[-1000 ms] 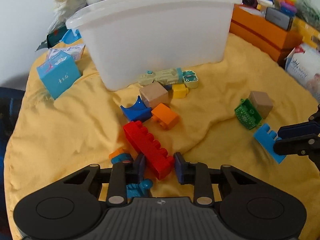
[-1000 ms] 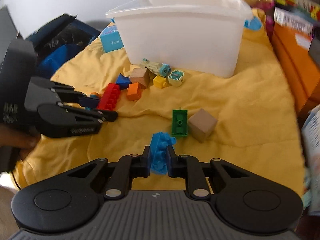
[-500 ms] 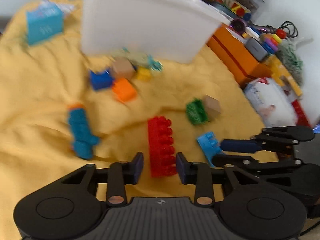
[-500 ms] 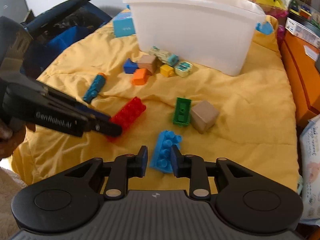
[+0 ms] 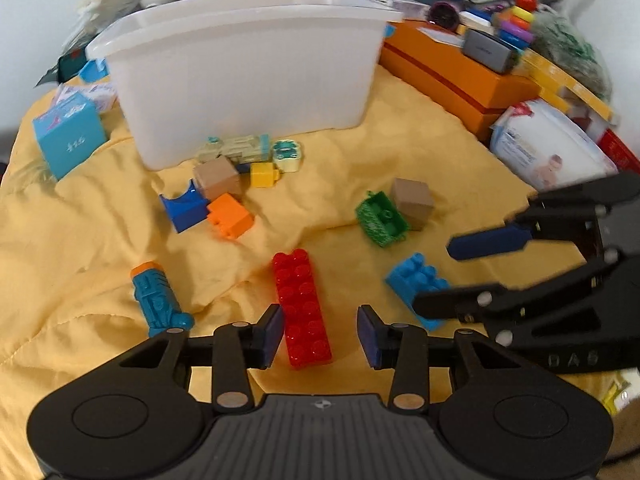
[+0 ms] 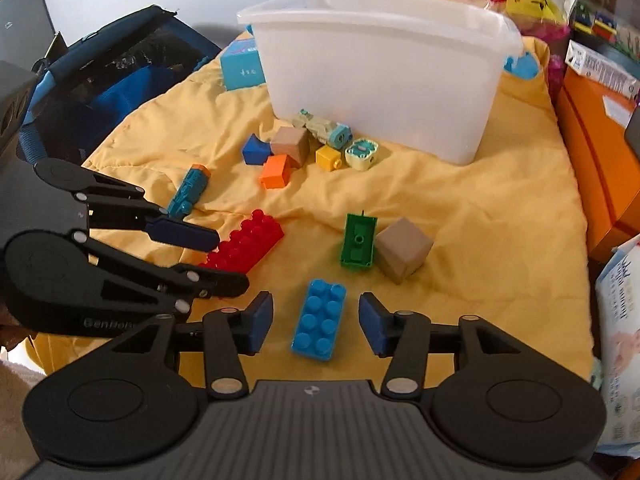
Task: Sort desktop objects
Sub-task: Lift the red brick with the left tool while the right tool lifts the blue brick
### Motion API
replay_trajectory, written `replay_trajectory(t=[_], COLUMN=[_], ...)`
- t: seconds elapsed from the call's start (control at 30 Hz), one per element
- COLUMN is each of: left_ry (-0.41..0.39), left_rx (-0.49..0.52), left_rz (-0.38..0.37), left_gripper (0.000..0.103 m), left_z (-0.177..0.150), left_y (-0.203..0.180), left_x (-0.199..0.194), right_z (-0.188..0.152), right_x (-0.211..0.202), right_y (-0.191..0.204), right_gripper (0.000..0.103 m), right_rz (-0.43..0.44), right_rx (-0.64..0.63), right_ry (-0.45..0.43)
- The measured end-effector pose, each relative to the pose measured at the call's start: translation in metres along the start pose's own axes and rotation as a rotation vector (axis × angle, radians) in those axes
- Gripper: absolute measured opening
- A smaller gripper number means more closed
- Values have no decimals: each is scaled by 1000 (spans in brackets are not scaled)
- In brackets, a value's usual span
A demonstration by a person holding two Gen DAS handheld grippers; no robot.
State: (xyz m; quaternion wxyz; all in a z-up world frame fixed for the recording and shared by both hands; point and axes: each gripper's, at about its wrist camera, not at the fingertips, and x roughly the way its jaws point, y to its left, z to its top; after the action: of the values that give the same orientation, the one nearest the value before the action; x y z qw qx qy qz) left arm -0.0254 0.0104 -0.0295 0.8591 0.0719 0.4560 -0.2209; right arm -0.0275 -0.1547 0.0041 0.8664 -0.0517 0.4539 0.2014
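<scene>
A long red brick (image 5: 302, 308) lies on the yellow cloth (image 5: 80, 240) between the open fingers of my left gripper (image 5: 322, 338); the left pad is close to it, the right pad stands apart. A light blue brick (image 6: 320, 320) lies flat between the open fingers of my right gripper (image 6: 316, 322), with gaps on both sides. The red brick (image 6: 244, 246) and the left gripper (image 6: 224, 260) also show in the right wrist view. The blue brick (image 5: 418, 284) and the right gripper (image 5: 436, 276) show in the left wrist view. A white plastic bin (image 5: 248, 72) stands at the back.
Loose on the cloth: a green piece (image 5: 382, 220) beside a tan cube (image 5: 412, 202), an orange block (image 5: 230, 216), a dark blue block (image 5: 184, 208), another tan cube (image 5: 216, 178), a yellow block (image 5: 264, 174), a teal toy (image 5: 158, 300). Orange boxes (image 5: 452, 76) stand right, a blue bag (image 6: 108, 76) left.
Both grippers have opened and let go of their bricks. The red brick and the light blue brick now lie on the cloth. Both grippers have pulled back a little.
</scene>
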Motion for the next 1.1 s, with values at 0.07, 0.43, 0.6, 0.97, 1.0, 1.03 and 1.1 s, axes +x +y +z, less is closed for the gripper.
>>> replay_trajectory(t=[0.07,0.43,0.6,0.97,1.0,1.03,1.1], left_ry=[19,29,-79,-339,-355,-368,-385], left_rx=[-14,27,43,65,68,69,69], left_rz=[12,-2,-11,43,50,54,63], left_gripper=[45,27,27,27,27,27,27], left_z=[0,-6,10,63,67,70,77], left_y=[4,0,-1,11,12,13,17], left_x=[5,10,-24,-97,-101,-104,-107], right_z=[-1,-11,1,60,64,68,76], right_x=[7,18,-9,-64,-66,-66,-67], right_y=[1,6,6,-10,-12,-12,-13], right_gripper=[52,28,27,27,27,27,27], right_rz=[-2,-15,-64,-109,-113,-114,-111], right_rx=[-4,-30,-51,-56,-58,-60,-64], right_ry=[15,34,-44,-259,-272,-278,-290])
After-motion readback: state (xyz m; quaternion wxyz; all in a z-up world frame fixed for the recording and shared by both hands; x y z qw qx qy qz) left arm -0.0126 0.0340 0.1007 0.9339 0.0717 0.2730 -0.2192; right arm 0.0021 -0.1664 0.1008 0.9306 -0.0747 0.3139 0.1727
